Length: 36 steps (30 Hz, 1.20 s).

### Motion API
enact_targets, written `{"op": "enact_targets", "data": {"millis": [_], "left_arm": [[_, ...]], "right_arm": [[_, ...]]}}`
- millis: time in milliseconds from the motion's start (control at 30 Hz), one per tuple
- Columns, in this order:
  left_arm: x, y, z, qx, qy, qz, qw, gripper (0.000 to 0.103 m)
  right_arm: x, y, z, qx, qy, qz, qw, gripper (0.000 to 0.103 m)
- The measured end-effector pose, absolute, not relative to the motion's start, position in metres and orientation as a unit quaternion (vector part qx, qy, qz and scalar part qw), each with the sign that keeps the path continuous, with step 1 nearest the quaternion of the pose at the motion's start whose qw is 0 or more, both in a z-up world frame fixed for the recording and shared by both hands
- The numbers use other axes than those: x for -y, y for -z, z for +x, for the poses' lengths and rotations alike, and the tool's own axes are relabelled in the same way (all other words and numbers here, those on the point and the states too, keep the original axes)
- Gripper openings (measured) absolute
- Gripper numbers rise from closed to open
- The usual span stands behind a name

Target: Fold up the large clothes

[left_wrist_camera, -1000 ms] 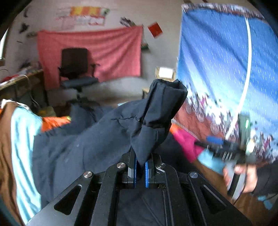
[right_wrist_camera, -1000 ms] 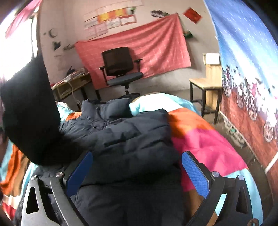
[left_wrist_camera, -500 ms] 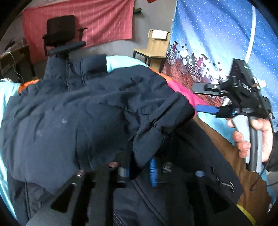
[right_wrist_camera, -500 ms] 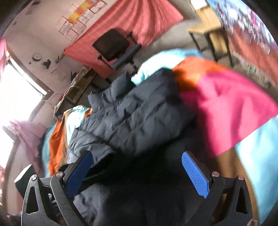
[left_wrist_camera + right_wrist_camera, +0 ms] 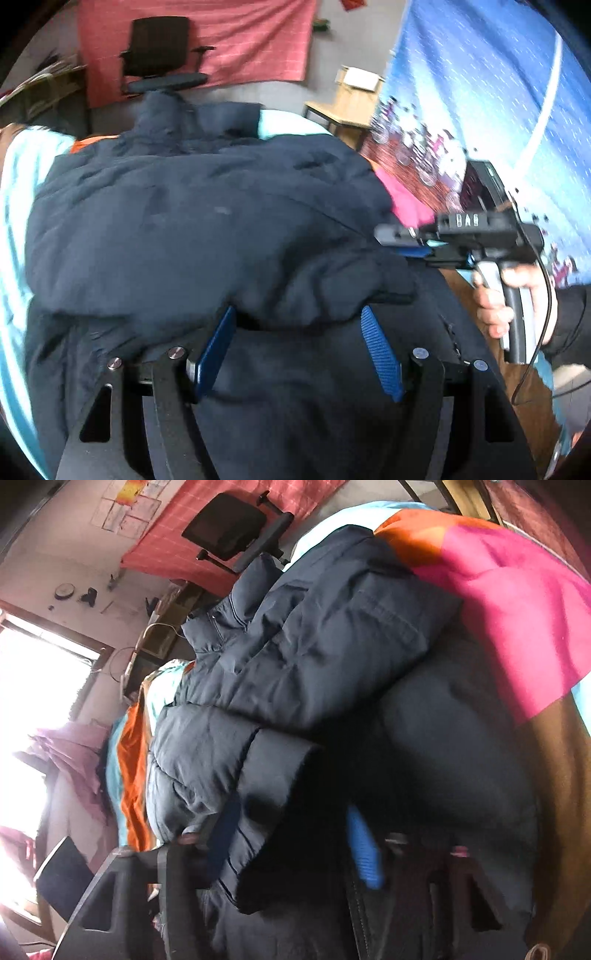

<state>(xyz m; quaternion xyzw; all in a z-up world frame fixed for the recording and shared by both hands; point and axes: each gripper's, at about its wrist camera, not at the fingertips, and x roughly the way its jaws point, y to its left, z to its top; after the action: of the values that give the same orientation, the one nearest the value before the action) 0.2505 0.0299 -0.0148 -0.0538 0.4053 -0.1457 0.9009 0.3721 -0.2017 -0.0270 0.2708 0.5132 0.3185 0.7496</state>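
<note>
We see the navy padded jacket (image 5: 207, 229) lying on the multicoloured bedspread (image 5: 509, 602), its folded sleeve (image 5: 325, 291) just beyond the left gripper (image 5: 299, 350) at twelve o'clock. Those jaws have just been opening and stand apart, clear of the cloth. The right gripper (image 5: 295, 845) has just been closing; a cuff (image 5: 266, 812) lies between its pads, but we cannot tell whether they press it.

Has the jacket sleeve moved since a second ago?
Yes. The sleeve cuff, earlier raised against the red wall cloth, now lies low on the jacket; the left gripper has just been opening, pads off it.
</note>
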Motion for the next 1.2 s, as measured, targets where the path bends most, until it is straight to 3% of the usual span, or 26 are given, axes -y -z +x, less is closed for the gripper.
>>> {"op": "enact_targets", "data": {"millis": [33,67,400,600,700,767,867,900,1000,1133,1167,1200], "left_arm": [[-0.037,0.011,0.249,-0.400,0.128,-0.052,0.906,0.064],[-0.046,0.007,0.247,-0.393,0.114,-0.051,0.911,0.064],[-0.115,-0.010,0.260,-0.362,-0.005,-0.056,0.930,0.064],[-0.130,0.016,0.300,-0.405,-0.053,-0.049,0.912,0.064],[-0.137,0.032,0.311,-0.434,-0.063,-0.051,0.897,0.064],[-0.144,0.029,0.308,-0.426,-0.057,-0.071,0.900,0.064],[-0.148,0.018,0.307,-0.402,-0.038,-0.086,0.911,0.064],[-0.147,0.016,0.309,-0.399,-0.035,-0.085,0.912,0.064],[-0.139,0.016,0.320,-0.402,-0.026,-0.074,0.912,0.064],[-0.125,0.029,0.336,-0.417,-0.028,-0.042,0.908,0.065],[-0.123,0.036,0.339,-0.425,-0.031,-0.035,0.904,0.067],[-0.123,0.041,0.341,-0.430,-0.035,-0.031,0.902,0.076]], "right_arm": [[0.201,0.026,0.371,-0.516,-0.318,0.270,0.748,0.012],[0.200,0.025,0.370,-0.515,-0.314,0.266,0.752,0.008],[0.232,-0.051,0.360,-0.407,-0.286,0.224,0.838,0.005],[0.217,-0.043,0.378,-0.415,-0.247,0.160,0.861,0.006],[0.204,-0.023,0.387,-0.451,-0.217,0.129,0.856,0.012],[0.204,-0.016,0.385,-0.458,-0.184,0.104,0.863,0.022],[0.208,-0.029,0.375,-0.415,-0.159,0.072,0.893,0.056],[0.206,-0.038,0.370,-0.388,-0.166,0.061,0.905,0.059],[0.183,-0.053,0.367,-0.350,-0.212,0.017,0.912,0.060],[0.140,-0.043,0.368,-0.358,-0.275,-0.027,0.892,0.059],[0.131,-0.037,0.368,-0.364,-0.283,-0.039,0.887,0.059],[0.123,-0.032,0.369,-0.369,-0.289,-0.050,0.882,0.059]]}}
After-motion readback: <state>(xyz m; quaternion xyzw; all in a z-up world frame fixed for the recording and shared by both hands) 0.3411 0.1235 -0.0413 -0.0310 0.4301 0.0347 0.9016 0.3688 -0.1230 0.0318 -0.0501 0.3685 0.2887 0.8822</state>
